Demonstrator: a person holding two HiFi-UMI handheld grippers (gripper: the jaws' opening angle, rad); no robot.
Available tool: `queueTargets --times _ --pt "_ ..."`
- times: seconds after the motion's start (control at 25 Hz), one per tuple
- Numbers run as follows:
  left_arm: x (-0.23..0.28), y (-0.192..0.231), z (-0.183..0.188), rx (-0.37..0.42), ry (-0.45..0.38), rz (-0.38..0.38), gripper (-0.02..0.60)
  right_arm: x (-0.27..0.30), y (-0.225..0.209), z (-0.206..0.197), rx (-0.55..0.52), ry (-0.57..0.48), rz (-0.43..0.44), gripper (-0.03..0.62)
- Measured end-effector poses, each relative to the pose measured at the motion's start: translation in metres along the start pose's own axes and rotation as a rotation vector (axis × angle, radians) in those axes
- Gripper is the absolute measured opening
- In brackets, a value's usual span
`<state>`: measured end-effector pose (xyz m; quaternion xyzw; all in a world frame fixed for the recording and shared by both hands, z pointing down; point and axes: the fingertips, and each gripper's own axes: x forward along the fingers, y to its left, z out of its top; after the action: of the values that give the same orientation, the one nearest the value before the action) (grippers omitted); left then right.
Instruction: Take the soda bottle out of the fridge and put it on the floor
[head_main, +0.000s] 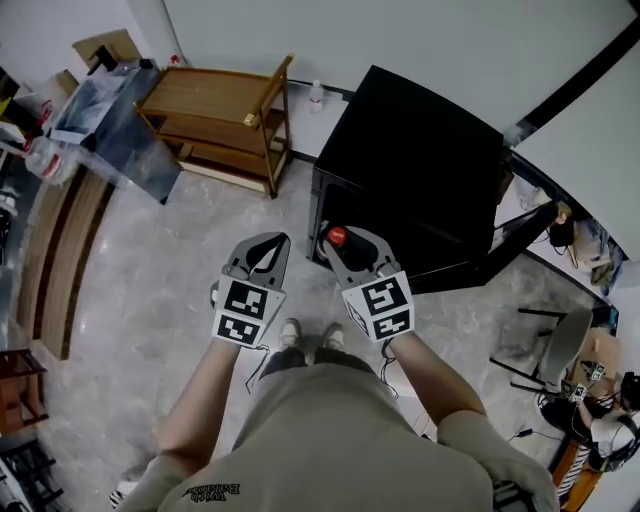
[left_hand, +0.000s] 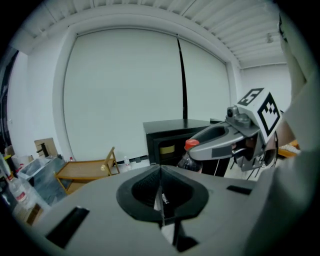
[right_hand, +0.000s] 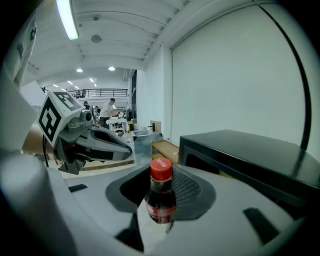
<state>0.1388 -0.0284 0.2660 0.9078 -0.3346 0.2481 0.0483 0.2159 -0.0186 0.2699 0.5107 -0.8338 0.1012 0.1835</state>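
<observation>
Right gripper (right_hand: 162, 212): the jaws are set partly apart and are closed on the upper part of the soda bottle (right_hand: 161, 197), which is gripped from both sides by the ribbed pads.
Left gripper (left_hand: 161, 200): the jaws are brought together, with no gap left at the tips, and nothing is held between them.
Soda bottle: it is held upright in the right gripper, off the floor (head_main: 150, 290), with its red cap (right_hand: 161, 169) raised above the jaws; dark drink and a red label are seen below the cap.
Bottle's place: it is carried just in front of the open side of the fridge (head_main: 420, 150), near the left front corner as seen in the head view.
Fridge: a low black box is stood on the floor by the white wall; its door (head_main: 520, 232) is swung out to the right in the head view.
Grippers together: both are held side by side at about one height, close but apart, in front of the person's body (head_main: 330, 440).
Floor: pale grey marbled tiles are seen under the person's shoes (head_main: 310, 335).
Surroundings: a wooden rack (head_main: 220, 115) is laid left of the fridge, well apart from both grippers.
</observation>
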Motion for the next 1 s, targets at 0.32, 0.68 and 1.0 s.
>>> queueTargets --times 0.32,0.68,1.0 --pt "-0.050 0.058 -0.043 -0.092 0.049 0.165 0.006 0.050 0.063 0.017 -0.101 0.006 0.169 0.110" --pt "-0.103 0.109 -0.099 -0.171 0.121 0.305 0.006 0.100 0.139 0.012 -0.164 0.041 0.329 0.109" --pt "-0.104 0.137 -0.154 -0.256 0.162 0.342 0.006 0.148 0.178 -0.024 -0.203 0.131 0.398 0.110"
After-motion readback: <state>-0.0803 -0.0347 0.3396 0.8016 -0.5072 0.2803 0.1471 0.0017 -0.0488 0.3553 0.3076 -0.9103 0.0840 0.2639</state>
